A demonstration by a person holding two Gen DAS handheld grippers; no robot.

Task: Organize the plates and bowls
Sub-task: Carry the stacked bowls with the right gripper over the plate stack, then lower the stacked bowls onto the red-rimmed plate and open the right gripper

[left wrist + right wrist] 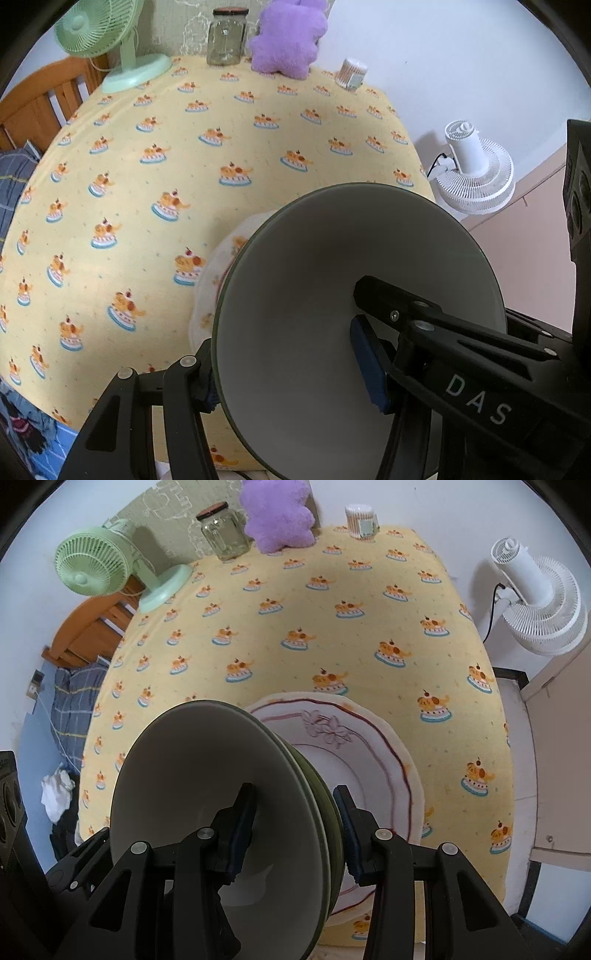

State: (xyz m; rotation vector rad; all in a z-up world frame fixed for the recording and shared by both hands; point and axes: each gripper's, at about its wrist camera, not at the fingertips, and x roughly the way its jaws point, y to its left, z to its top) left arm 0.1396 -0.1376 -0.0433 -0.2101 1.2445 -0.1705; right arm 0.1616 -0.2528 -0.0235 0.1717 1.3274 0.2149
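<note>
Right claw and left claw each pinch the rim of the olive-green, white-lined glazed bowl, held tilted above the scalloped white plate. Rigid, slippery, breakable; rim grip appears best.

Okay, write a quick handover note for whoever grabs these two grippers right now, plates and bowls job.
Left gripper: shut on the rim of the bowl, one finger inside, one outside.
Right gripper: shut on the same bowl's rim from the opposite side.
The bowl is tilted on edge, held above the plate, which lies flat on the yellow tablecloth near the front edge.
Done: bowl picked up and brought over the plate.
Left: probably level the bowl, set it down on the plate, open both grippers. I see no other dishes in view.
</note>
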